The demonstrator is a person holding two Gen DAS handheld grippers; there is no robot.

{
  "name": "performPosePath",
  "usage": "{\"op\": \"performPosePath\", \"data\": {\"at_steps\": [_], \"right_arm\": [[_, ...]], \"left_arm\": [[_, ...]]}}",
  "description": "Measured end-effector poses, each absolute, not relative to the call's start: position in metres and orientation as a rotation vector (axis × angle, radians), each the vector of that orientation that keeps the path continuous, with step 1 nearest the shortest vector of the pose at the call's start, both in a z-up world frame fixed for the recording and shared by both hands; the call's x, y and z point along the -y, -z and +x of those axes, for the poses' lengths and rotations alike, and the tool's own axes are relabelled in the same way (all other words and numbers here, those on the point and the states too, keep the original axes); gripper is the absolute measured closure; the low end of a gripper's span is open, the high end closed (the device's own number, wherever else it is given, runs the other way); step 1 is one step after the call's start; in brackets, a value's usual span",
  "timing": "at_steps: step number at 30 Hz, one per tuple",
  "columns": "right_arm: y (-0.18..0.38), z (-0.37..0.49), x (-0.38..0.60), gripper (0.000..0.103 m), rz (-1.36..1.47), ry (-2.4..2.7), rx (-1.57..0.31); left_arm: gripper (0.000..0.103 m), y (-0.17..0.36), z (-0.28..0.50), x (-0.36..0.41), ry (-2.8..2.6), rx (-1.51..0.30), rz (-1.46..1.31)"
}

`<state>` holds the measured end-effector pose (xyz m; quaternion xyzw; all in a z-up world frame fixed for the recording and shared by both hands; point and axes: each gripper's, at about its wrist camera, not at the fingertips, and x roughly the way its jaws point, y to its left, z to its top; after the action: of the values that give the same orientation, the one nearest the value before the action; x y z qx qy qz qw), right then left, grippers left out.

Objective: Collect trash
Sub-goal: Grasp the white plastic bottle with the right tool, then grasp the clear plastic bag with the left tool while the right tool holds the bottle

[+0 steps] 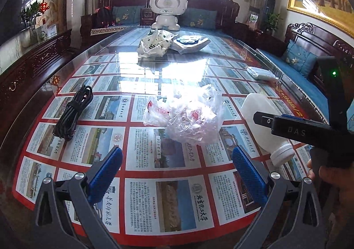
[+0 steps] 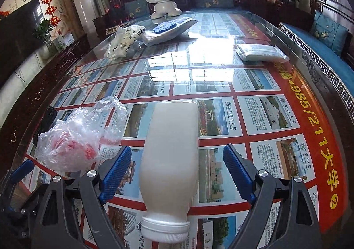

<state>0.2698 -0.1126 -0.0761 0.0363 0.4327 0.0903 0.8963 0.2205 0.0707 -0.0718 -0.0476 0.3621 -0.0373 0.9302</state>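
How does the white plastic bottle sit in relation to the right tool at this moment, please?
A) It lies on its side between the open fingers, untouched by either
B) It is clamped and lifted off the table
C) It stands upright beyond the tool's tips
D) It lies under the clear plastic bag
A: the white plastic bottle lies flat on the table inside the right tool, with gaps on both sides.

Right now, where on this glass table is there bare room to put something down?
The table is bare across its middle, between the crumpled clear bag and the printed white bag. Another free strip lies between the black cable bundle and the clear bag. It is crowded near the front, where the white bottle lies between the open right tool.
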Motion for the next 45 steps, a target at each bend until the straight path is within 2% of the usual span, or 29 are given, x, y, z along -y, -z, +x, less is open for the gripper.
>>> {"op": "performPosePath", "data": {"at_steps": [3,4,6,26,27,28,29,30,31,34,45], "right_arm": [[0.084,0.278,0.109,0.024,0.057,-0.184,-0.929],[0.086,0.278,0.108,0.036,0.060,-0.190,-0.932],[0.088,0.277,0.110,0.049,0.074,-0.216,-0.941],[0.067,0.258,0.122,0.052,0.094,-0.293,-0.876],[0.068,0.258,0.121,0.053,0.097,-0.303,-0.880],[0.069,0.258,0.120,0.053,0.099,-0.312,-0.884],[0.070,0.258,0.120,0.053,0.104,-0.321,-0.885],[0.070,0.258,0.119,0.053,0.105,-0.326,-0.884],[0.070,0.258,0.119,0.053,0.104,-0.327,-0.884],[0.070,0.257,0.120,0.053,0.104,-0.329,-0.883],[0.055,0.239,0.127,0.054,0.120,-0.331,-0.863]], "left_arm": [[0.004,0.071,0.224,-0.070,0.063,-0.740,-0.090],[0.004,0.071,0.226,-0.069,0.058,-0.743,-0.085],[0.004,0.071,0.230,-0.070,0.047,-0.745,-0.086],[0.004,0.077,0.292,-0.051,0.003,-0.791,0.033],[0.010,0.078,0.295,-0.050,0.014,-0.799,0.032],[0.036,0.079,0.297,-0.050,0.028,-0.804,0.022],[0.048,0.082,0.300,-0.050,0.045,-0.828,0.007],[0.052,0.083,0.301,-0.051,0.053,-0.838,-0.003],[0.060,0.083,0.300,-0.051,0.056,-0.835,-0.012],[0.068,0.079,0.296,-0.055,0.079,-0.827,-0.043],[0.068,0.058,0.251,-0.046,0.150,-0.767,-0.055]]}}
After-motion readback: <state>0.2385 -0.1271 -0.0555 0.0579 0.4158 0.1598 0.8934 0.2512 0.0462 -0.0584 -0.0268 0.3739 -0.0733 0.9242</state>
